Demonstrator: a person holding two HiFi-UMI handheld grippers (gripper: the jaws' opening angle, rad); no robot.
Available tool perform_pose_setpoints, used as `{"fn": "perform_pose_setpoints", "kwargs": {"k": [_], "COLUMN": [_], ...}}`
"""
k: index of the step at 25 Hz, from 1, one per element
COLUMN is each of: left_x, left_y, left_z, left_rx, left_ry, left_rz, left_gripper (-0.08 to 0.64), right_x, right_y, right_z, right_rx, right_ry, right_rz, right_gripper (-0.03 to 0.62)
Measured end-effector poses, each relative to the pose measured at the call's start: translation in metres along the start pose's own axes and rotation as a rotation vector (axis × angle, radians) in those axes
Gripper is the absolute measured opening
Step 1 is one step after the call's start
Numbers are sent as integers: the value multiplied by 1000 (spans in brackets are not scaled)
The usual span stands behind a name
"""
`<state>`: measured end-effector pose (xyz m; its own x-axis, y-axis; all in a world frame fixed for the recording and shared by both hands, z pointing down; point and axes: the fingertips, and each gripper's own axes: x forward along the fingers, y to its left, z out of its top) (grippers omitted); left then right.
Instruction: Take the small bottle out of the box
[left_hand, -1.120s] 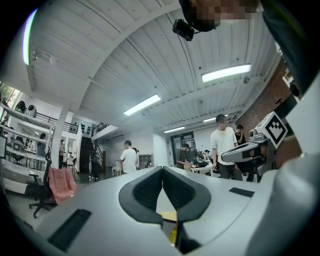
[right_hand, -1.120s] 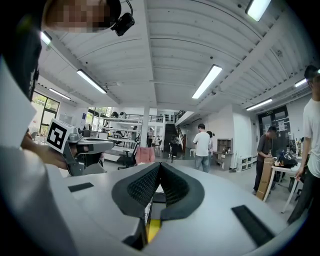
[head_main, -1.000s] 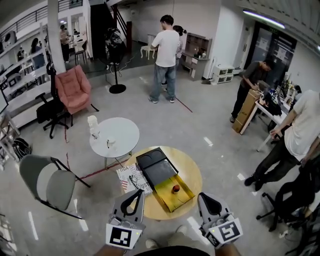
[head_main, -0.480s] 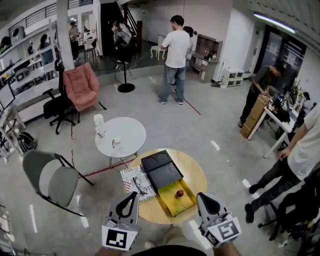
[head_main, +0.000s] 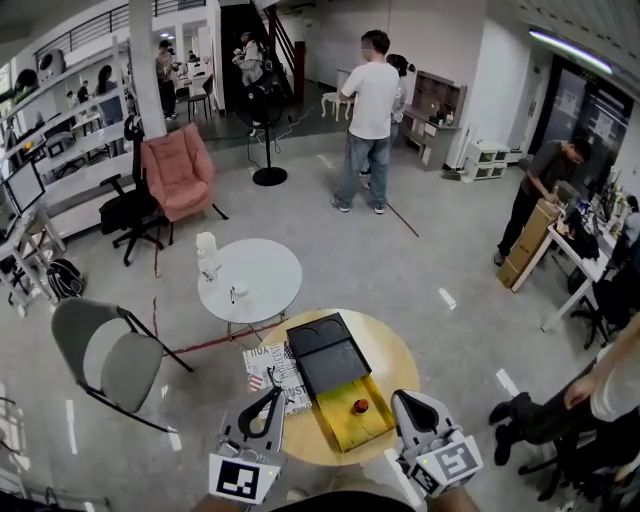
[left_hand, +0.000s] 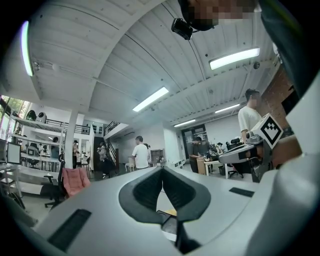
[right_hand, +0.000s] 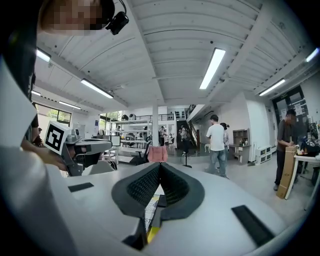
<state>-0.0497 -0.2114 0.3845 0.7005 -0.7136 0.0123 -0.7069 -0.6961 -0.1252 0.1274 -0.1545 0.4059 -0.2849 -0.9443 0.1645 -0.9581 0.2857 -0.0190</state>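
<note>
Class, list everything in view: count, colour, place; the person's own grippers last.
round table: one, wooden, nearest the person
box: one, yellow, on round table
small bottle: one, red, inside box
lid: one, black, at box's far end
magazine: one, printed, round table's left edge
white table: one, white, beyond round table
armchair: one, pink, far left
chair: one, grey, left
people: several, standing in background
left gripper: one, grey, bottom, jaws shut
right gripper: one, grey, bottom, jaws shut
</note>
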Motion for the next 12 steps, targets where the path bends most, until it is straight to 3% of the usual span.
{"fn": "perform_pose_setpoints", "kwargs": {"k": [6,12], "left_x": [30,46], "left_y": [-2,1], "left_z": [-8,-36], "left_rx": [-22,-15], "left_ry": [21,65], "left_rz": [5,9], "left_gripper": [17,17], "right_x": [19,38], "right_y": [-23,-42], "right_z": [-2,-28], "right_rx": [-24,-66], "right_ry": [3,26], "right_rz": [54,48], "right_gripper": [15,15]}}
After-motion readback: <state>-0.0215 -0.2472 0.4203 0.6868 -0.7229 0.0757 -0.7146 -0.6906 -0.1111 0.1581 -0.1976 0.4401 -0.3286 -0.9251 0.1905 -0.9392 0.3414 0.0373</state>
